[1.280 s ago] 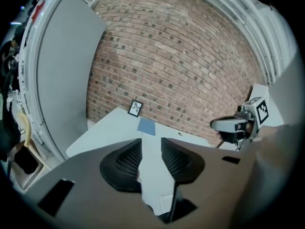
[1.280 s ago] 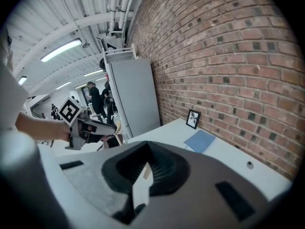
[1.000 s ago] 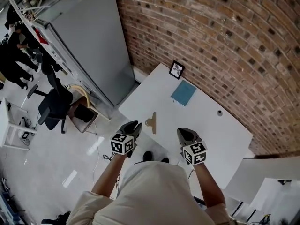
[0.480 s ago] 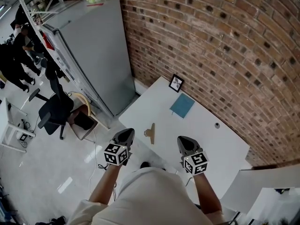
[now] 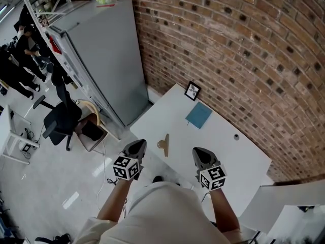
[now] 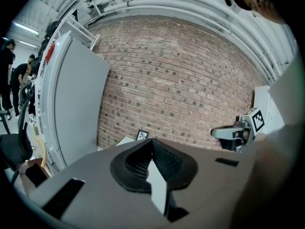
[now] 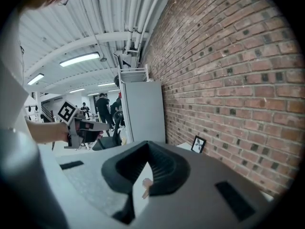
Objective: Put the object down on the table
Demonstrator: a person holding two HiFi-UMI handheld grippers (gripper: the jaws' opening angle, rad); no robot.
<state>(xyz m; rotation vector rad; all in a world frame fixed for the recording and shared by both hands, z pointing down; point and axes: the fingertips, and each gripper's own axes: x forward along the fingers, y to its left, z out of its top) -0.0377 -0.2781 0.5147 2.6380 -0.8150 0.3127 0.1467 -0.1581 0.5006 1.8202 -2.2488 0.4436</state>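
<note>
The wooden object [image 5: 163,144] lies flat on the white table [image 5: 231,154], near its front edge and touched by neither tool. It sits between the two hand-held grippers as the head view shows them, a little beyond their tips.

The left hand-held gripper [image 5: 137,144] is held just off the table's front-left edge. Its jaws have just closed; their tips meet and nothing is between them. The right hand-held gripper [image 5: 199,152] hangs above the table's front part, well apart from the object. Its jaws are also together at the tips, with nothing in their grip. Each shows its marker cube towards the person.

Further back on the table lies a blue notebook [image 5: 198,115], and beyond it a small picture frame [image 5: 192,90] stands at the far corner against the brick wall [image 5: 244,50]. A small dark round thing [image 5: 236,136] sits near the wall side. Left of the table stands a tall grey cabinet [image 5: 104,55], with a black office chair [image 5: 60,118] on the floor beyond it.
</note>
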